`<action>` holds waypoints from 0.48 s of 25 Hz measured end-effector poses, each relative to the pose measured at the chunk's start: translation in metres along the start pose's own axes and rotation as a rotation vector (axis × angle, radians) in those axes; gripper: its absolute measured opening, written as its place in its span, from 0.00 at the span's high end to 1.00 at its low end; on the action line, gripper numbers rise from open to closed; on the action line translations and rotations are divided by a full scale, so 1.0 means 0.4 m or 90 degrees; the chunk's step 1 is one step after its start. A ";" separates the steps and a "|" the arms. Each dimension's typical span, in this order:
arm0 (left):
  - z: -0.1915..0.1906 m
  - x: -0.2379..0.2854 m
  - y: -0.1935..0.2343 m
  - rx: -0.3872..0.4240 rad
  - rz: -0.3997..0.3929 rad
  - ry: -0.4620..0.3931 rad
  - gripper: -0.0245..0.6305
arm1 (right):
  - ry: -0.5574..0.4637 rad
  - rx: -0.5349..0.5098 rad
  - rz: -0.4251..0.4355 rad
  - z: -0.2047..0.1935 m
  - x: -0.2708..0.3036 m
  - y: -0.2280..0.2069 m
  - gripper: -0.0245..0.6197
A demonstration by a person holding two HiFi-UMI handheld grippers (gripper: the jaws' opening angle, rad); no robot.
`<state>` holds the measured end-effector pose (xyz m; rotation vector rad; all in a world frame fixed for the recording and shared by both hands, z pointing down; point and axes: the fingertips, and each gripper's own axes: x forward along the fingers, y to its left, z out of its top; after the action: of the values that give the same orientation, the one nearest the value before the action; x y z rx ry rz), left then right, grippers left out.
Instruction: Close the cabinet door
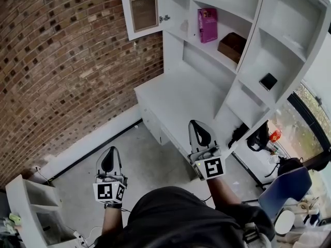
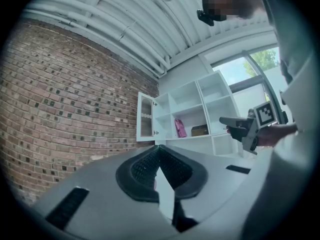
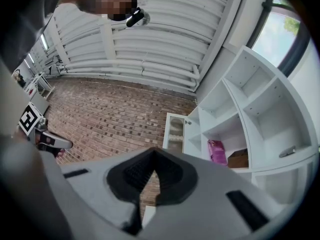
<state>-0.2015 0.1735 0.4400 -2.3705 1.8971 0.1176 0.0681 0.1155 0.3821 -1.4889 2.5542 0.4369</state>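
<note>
Cabinet door (image 1: 143, 8) hangs open at the upper left. Left gripper (image 1: 110, 154) and right gripper (image 1: 197, 128) wait well short of it, jaws pinched together and empty, probably to push it.

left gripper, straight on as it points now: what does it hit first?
Probably the white cabinet, near the hinge edge of its open door; nothing shows in between, though depth is hard to judge.

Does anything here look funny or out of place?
Only the cabinet door: it stands wide open at the white shelf unit's left end, by the brick wall. The pink box and brown box sit tidily on their shelf.
</note>
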 end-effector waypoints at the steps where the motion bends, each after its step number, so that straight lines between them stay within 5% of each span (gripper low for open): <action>1: -0.001 0.000 -0.001 0.001 -0.001 -0.001 0.96 | -0.004 0.002 0.000 0.003 -0.001 -0.002 0.96; 12: -0.005 0.013 -0.016 0.004 -0.001 -0.007 0.96 | -0.005 0.026 0.002 -0.010 -0.014 -0.021 0.96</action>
<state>-0.1943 0.1697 0.4416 -2.3619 1.8877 0.1237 0.0783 0.1149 0.3860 -1.4667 2.5449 0.3880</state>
